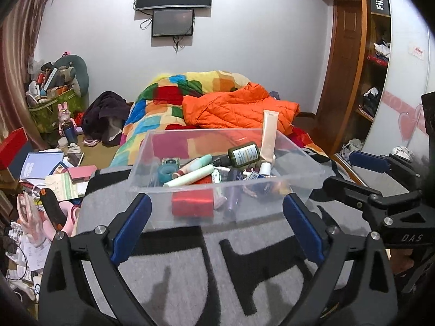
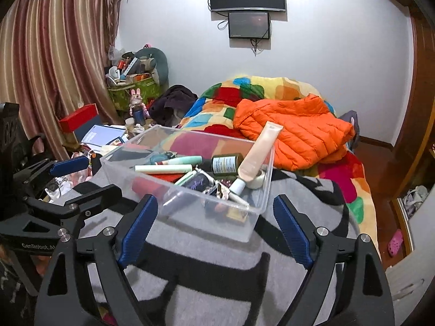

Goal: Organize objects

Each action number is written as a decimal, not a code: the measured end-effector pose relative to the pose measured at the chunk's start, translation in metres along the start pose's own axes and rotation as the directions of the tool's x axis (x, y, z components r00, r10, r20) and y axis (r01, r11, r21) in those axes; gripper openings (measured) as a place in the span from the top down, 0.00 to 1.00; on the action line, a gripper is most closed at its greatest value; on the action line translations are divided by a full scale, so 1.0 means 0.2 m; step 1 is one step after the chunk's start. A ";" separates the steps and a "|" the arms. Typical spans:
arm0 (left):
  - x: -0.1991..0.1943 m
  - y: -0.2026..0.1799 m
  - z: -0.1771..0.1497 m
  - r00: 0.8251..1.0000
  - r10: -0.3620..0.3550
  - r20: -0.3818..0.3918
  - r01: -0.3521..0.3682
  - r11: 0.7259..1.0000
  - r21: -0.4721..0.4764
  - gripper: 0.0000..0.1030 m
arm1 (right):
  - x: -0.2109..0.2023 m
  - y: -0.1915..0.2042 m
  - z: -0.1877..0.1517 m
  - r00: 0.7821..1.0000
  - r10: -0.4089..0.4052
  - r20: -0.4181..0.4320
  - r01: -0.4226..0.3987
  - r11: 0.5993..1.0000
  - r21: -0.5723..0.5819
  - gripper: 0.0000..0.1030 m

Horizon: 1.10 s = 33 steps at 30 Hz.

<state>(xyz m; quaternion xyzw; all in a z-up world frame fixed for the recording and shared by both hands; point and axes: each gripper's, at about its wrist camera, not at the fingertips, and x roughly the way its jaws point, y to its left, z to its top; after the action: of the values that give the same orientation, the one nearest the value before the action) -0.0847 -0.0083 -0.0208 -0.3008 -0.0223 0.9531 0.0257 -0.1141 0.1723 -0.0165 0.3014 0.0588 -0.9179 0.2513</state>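
A clear plastic bin (image 1: 141,163) (image 2: 239,225) stands on a grey and black blanket (image 1: 174,271) on the bed. In it lie a tall peach tube (image 1: 270,135) (image 2: 258,152) leaning on the rim, a dark green bottle (image 1: 244,154) (image 2: 227,163), mint tubes (image 1: 190,178), a red box (image 1: 193,202) and other small cosmetics. My left gripper (image 1: 216,203) is open just short of the bin's near wall, pads apart from it. My right gripper (image 2: 214,201) is open too, before the bin's near corner. Each gripper also shows in the other's view: right gripper (image 1: 350,172), left gripper (image 2: 89,178).
Behind the bin lie a patchwork quilt (image 1: 163,100) and an orange jacket (image 1: 239,108). Papers, boxes and toys crowd the floor at the left (image 1: 54,174). A wooden wardrobe (image 1: 348,68) stands on the right, and curtains (image 2: 54,54) hang on the left.
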 end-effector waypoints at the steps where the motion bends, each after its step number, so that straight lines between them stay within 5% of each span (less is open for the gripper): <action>1: 0.00 0.00 -0.01 1.000 0.004 0.001 -0.004 1.000 0.001 0.04 | 0.00 0.00 -0.01 1.000 0.002 -0.002 -0.002 1.000 0.005 0.18; 33: 0.01 0.02 -0.03 1.000 -0.005 -0.015 0.004 1.000 -0.026 0.04 | 0.03 0.01 -0.04 1.000 0.003 -0.022 -0.002 0.999 0.034 0.18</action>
<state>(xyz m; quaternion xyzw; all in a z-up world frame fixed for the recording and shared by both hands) -0.0825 -0.0127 -0.0269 -0.3084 -0.0352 0.9503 0.0242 -0.1126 0.1713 -0.0263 0.3157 0.0455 -0.9151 0.2465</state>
